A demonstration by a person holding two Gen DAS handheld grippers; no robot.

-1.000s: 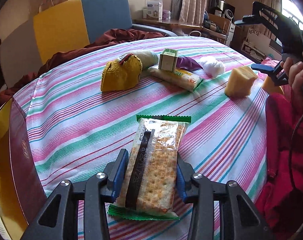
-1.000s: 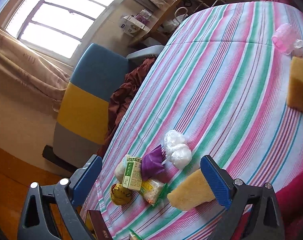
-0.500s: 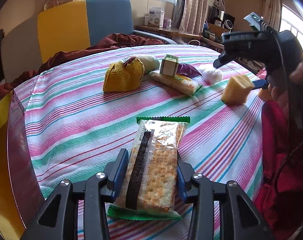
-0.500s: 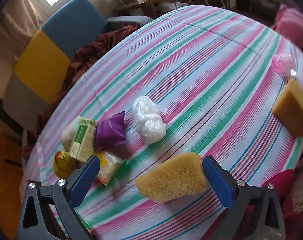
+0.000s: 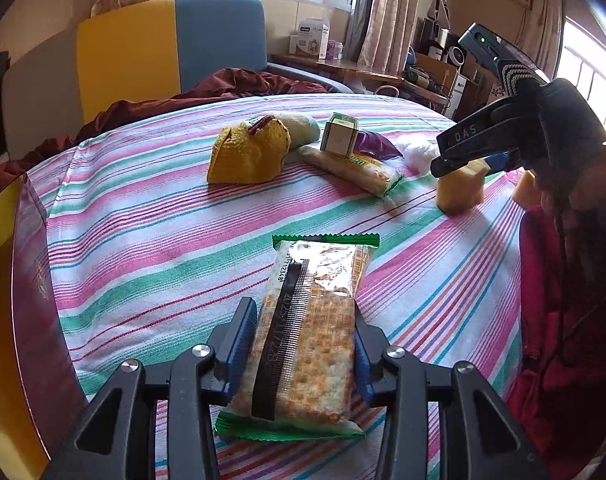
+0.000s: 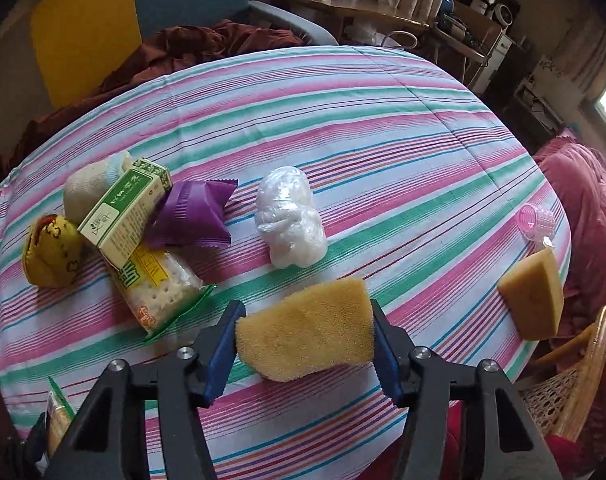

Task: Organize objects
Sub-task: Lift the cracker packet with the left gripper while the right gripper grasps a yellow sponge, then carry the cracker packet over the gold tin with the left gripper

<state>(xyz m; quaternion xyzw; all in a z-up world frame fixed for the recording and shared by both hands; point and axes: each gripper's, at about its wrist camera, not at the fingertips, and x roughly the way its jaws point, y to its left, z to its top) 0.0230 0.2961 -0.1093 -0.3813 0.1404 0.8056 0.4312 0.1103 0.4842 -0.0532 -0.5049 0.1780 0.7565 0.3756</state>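
Left wrist view: striped cloth (image 5: 151, 248) in pink, green and white, smooth and flat over the table. Crinkly clear cracker packet (image 5: 303, 332) with green serrated ends, square crackers showing through, lying lengthwise on the cloth and clamped at its sides by the left gripper (image 5: 301, 354), jaws narrow, blue pads pressed to the wrapper. Far beyond, a yellow knitted pouch (image 5: 245, 156), a small green-and-cream carton (image 5: 339, 136) resting on a second cracker pack (image 5: 353, 166), a purple foil sachet (image 5: 377, 146) and a crumpled white plastic bundle (image 5: 417, 150). Far right, a porous yellow sponge wedge (image 5: 461, 190) under the black right gripper (image 5: 469, 166).

Right wrist view: right gripper (image 6: 305, 346) closing, blue pads at both ends of the coarse, open-pored sponge wedge (image 6: 307, 336), which sits between them near the bottom centre on the cloth (image 6: 343, 112). Just beyond it, the white plastic bundle (image 6: 289, 218); to the left, purple sachet (image 6: 193, 216), carton (image 6: 125, 216), cracker pack (image 6: 157, 288), knitted pouch (image 6: 51, 254). Far right near the table edge, another sponge wedge (image 6: 533, 294) and a pink ribbed plastic cup (image 6: 537, 220).
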